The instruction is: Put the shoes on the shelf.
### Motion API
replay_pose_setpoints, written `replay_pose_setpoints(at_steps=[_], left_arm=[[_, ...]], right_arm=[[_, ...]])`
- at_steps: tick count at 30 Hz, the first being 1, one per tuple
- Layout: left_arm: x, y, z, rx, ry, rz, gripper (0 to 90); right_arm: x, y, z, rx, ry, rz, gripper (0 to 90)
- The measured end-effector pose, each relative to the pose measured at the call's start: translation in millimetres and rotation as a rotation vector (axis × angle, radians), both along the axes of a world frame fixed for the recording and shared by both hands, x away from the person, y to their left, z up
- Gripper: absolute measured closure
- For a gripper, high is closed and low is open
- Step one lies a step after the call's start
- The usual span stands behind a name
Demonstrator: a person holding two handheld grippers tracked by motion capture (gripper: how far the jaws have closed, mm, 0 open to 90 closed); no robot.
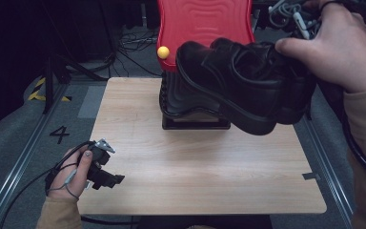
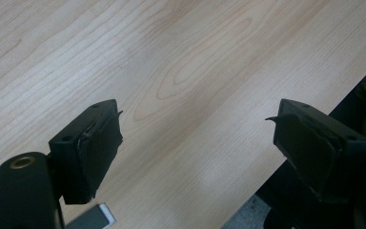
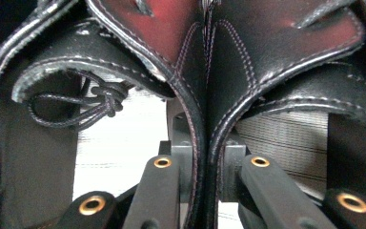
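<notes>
My right gripper (image 3: 205, 176) is clamped on both black shoes' (image 1: 238, 83) inner collars, carrying them above the counter (image 1: 195, 171). Left gripper (image 2: 198, 148) released, idle. Next: probably set the pair down.

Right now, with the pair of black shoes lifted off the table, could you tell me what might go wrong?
1. The right gripper pinches both black shoes by their inner collars alone; one could slip out.
2. The shoes hang close to the red stand and the black block under it, so a swing might knock them.
3. The left gripper, jaws open, rests near the table edge, too far away to catch a fall.
</notes>
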State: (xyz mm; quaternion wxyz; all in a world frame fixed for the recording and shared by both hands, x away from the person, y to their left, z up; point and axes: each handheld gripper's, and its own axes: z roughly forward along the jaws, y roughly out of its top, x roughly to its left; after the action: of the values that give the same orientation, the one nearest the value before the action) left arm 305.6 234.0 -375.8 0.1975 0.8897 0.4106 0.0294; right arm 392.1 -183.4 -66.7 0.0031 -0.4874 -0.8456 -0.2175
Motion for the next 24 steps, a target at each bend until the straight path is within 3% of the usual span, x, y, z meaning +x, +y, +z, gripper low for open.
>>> replay_pose_setpoints(at_steps=[6,9,15,24], left_arm=[[0.9,2.6,-0.3,0.003,-0.01,-0.002,17.1],[-0.6,4.1,0.7,-0.012,0.001,0.011,17.1],[-0.3,5.6,1.2,-0.005,-0.007,0.008,17.1],[-1.9,10.5,1.9,-0.026,-0.01,0.018,17.1]], right_arm=[[22.2,9.1,11.7,-0.004,-0.019,-0.054,82.4],[42.9,18.7,19.0,-0.01,-0.056,-0.101,82.4],[65.5,31.2,24.7,-0.017,-0.086,-0.141,82.5],[98.3,48.2,26.6,0.018,-0.124,-0.221,82.4]])
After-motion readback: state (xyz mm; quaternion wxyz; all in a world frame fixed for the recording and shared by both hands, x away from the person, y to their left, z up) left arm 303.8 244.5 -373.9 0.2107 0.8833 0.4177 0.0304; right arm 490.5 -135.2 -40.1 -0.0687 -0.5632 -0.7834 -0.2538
